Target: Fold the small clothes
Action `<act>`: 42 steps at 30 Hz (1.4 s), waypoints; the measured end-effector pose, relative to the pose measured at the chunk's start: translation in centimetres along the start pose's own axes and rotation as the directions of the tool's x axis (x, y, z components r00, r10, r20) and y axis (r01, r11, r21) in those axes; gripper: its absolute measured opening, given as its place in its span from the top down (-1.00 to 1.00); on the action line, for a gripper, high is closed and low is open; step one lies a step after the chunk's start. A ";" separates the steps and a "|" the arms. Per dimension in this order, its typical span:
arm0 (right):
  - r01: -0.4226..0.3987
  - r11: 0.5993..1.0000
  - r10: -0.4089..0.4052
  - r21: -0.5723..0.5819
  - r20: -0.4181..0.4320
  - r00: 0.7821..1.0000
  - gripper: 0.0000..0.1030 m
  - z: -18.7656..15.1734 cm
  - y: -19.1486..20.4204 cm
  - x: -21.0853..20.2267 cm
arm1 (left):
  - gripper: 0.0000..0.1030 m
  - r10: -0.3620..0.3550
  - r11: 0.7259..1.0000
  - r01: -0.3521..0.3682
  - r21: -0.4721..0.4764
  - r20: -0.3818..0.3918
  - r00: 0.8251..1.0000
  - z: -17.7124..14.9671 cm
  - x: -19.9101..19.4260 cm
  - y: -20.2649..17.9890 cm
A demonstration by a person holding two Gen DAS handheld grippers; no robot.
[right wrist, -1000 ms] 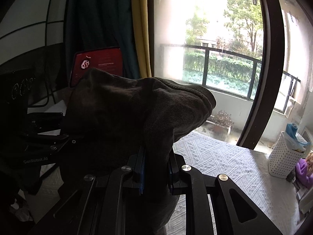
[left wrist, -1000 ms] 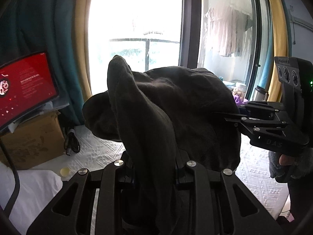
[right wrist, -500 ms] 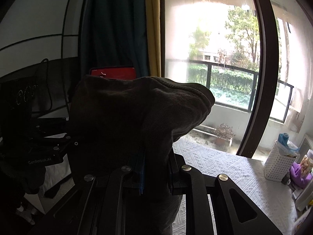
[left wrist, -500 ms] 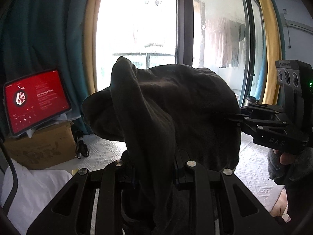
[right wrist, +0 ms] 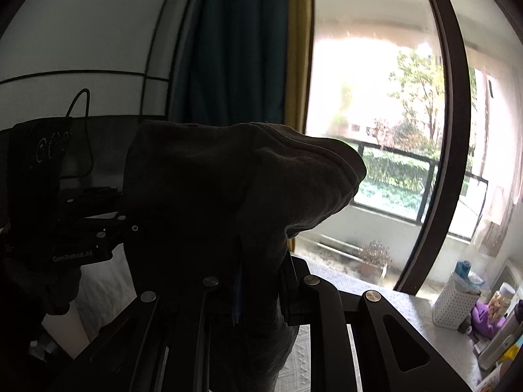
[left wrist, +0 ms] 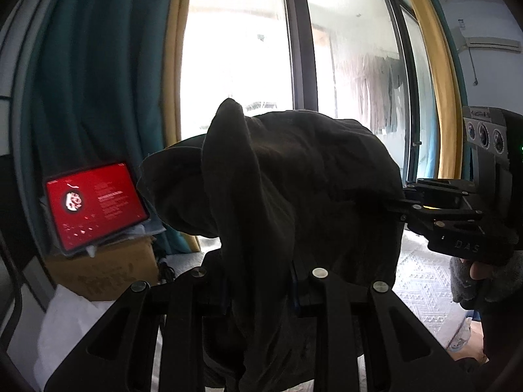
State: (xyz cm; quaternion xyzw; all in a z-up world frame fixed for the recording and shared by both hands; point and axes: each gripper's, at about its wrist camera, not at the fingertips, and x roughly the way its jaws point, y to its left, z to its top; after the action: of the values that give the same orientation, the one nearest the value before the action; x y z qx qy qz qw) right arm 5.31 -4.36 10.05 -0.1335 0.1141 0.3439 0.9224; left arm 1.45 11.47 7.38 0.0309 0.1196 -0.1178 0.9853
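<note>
A dark grey garment [left wrist: 294,189] hangs in the air between both grippers, high above the white textured bed cover [left wrist: 421,281]. My left gripper [left wrist: 258,294] is shut on one edge of it; cloth drapes over the jaws and hides the tips. My right gripper [right wrist: 258,290] is shut on the opposite edge of the same garment [right wrist: 222,196]. In the left wrist view the right gripper [left wrist: 402,202] comes in from the right and pinches the cloth. In the right wrist view the left gripper [right wrist: 127,225] shows at the left.
A red-screened tablet [left wrist: 94,205] stands on a cardboard box [left wrist: 108,271] at the left, with a white pillow [left wrist: 75,323] below. A large window and teal curtain lie ahead. A white perforated basket [right wrist: 454,297] and a purple toy [right wrist: 483,317] sit at the right.
Both grippers have risen and tilted upward with the garment; the bed has dropped lower in both views. The grips on the cloth are unchanged.
</note>
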 end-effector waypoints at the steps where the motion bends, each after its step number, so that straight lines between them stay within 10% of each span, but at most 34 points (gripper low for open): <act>1: -0.005 1.000 0.005 -0.007 0.008 1.000 0.65 0.2 0.5 -0.3 | 0.51 0.005 1.000 -0.005 0.001 0.008 1.000 0.0 -0.6 0.2; 17: -0.086 0.996 0.086 -0.015 -0.033 0.996 0.65 -1.3 5.9 -1.4 | 0.51 0.041 0.999 -0.039 0.037 -0.057 0.998 -3.6 -5.2 0.7; 42: -0.055 0.984 0.098 0.168 -0.260 0.960 0.65 -8.2 -1.2 11.8 | 0.51 0.005 0.995 -0.034 -0.092 -0.307 0.952 -9.1 6.7 5.6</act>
State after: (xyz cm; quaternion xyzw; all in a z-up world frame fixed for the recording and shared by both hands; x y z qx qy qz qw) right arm 13.83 -0.82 -1.01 -0.0999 0.2699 0.3480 0.8922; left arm 7.03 16.23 -2.91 0.0027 0.2760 -0.0960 0.9564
